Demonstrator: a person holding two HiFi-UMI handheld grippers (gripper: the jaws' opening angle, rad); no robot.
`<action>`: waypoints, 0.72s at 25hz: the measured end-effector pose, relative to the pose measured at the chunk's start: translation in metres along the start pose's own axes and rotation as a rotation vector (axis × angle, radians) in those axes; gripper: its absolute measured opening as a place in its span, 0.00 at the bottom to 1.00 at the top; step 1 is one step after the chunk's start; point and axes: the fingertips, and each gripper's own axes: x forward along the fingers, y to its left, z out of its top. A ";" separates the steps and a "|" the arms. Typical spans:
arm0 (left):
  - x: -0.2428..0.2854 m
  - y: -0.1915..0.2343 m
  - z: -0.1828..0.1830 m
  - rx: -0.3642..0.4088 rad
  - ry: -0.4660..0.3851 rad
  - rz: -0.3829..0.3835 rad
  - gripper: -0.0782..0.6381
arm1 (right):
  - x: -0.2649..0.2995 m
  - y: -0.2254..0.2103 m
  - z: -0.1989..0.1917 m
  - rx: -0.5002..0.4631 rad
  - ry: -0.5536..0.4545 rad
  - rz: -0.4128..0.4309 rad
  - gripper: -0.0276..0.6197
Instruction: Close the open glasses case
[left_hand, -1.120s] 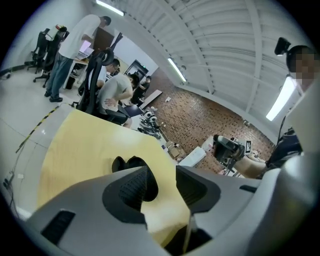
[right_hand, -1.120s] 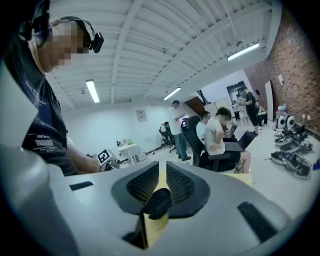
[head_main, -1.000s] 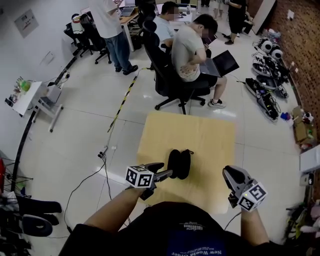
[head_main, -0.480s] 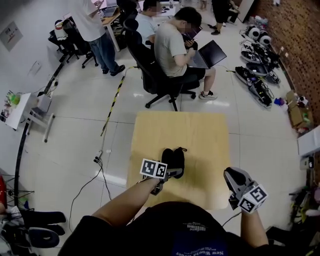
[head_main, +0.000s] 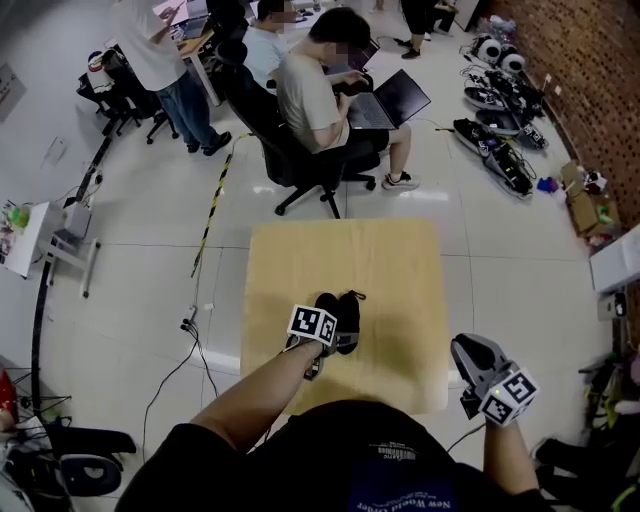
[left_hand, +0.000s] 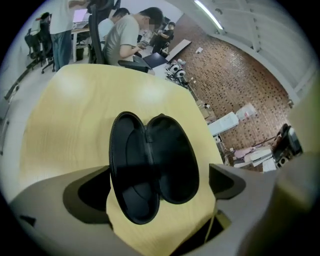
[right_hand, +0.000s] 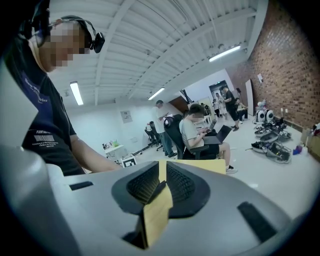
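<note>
Left gripper (left_hand: 159, 174) had dropped over the open case (head_main: 347, 322) lying mid-surface (head_main: 395, 285), its jaws now spread wide around it without touching. Right gripper (right_hand: 160, 184) stayed pressed together, empty. Closing hadn't started.

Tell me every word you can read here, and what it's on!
"New World Order": upside down on the person's dark shirt.
Smaller white print on that shirt, right gripper view: too blurred to read.
Marker cubes: square patterns, no words.
Glasses case: no print visible.
</note>
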 end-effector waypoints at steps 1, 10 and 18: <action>0.003 0.000 0.001 0.019 0.018 0.025 0.93 | -0.001 -0.002 0.000 0.003 0.001 0.000 0.07; 0.023 0.002 0.001 0.174 0.080 0.201 0.93 | 0.000 -0.009 -0.011 0.019 0.016 0.001 0.07; 0.012 -0.003 0.007 0.276 0.091 0.203 0.89 | 0.003 -0.009 -0.007 0.018 0.009 0.001 0.07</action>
